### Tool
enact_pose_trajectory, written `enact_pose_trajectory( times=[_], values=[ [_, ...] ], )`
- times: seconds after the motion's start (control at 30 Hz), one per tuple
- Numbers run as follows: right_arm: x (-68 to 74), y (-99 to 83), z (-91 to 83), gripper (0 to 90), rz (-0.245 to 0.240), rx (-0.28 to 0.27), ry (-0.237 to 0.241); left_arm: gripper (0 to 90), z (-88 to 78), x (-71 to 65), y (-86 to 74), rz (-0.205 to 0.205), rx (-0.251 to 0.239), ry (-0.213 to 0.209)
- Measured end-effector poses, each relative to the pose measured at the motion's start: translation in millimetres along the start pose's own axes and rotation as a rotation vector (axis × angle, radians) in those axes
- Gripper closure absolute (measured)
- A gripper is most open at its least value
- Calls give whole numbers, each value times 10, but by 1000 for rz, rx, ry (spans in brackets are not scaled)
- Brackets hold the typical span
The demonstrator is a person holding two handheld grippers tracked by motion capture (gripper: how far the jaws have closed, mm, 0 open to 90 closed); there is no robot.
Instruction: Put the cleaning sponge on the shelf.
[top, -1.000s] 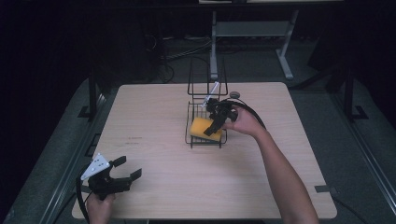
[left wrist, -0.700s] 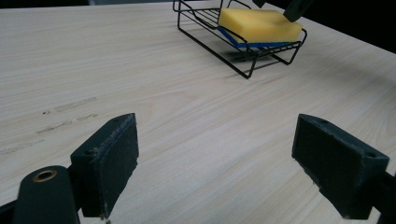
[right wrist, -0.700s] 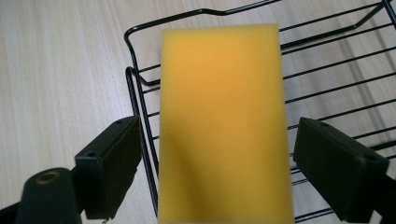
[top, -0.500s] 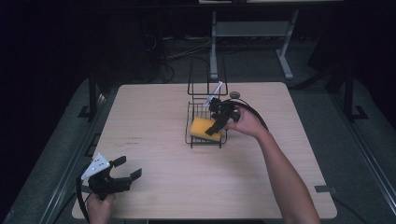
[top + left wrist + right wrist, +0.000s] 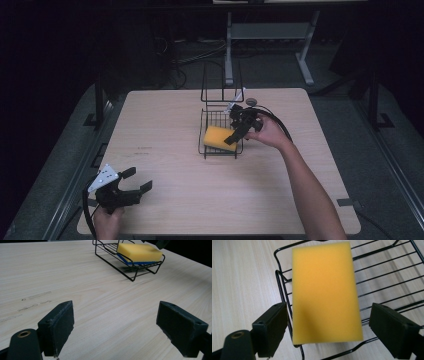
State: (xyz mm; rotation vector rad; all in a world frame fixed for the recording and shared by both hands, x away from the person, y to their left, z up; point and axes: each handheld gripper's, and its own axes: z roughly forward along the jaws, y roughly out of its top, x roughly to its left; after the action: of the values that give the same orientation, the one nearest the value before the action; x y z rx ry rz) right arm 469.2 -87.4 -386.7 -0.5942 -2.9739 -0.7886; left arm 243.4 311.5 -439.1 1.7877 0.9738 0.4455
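Right tongs [image 5: 327, 332], jaws spread wide and gripping nothing, hover above the yellow sponge [image 5: 325, 292] lying in the wire basket [image 5: 387, 272]. Left tongs [image 5: 115, 332], equally wide open and empty, rest low over the table [image 5: 100, 302].

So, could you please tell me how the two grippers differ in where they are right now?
The right gripper hangs over the wire basket, jaws either side of the yellow sponge; the left gripper sits near the table edge, over bare wood. Both are open, holding nothing.
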Motion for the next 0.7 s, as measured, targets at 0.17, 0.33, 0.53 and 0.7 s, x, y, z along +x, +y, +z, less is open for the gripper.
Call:
enact_pose_trajectory(
  times=[0.17,0.33,0.53,0.7],
  values=[
    [-24,-79,-4,150,6,-20,-1,141,5,-5,3,6,6,-1],
    [-24,-130,-47,150,1,-30,-5,141,27,-6,4,1,6,-2],
    [-49,-223,-155,150,39,-43,-14,141,40,-2,-1,-4,7,-3],
    [-72,-292,-240,150,46,-46,-27,140,41,-8,2,-1,7,-4]
  ],
)
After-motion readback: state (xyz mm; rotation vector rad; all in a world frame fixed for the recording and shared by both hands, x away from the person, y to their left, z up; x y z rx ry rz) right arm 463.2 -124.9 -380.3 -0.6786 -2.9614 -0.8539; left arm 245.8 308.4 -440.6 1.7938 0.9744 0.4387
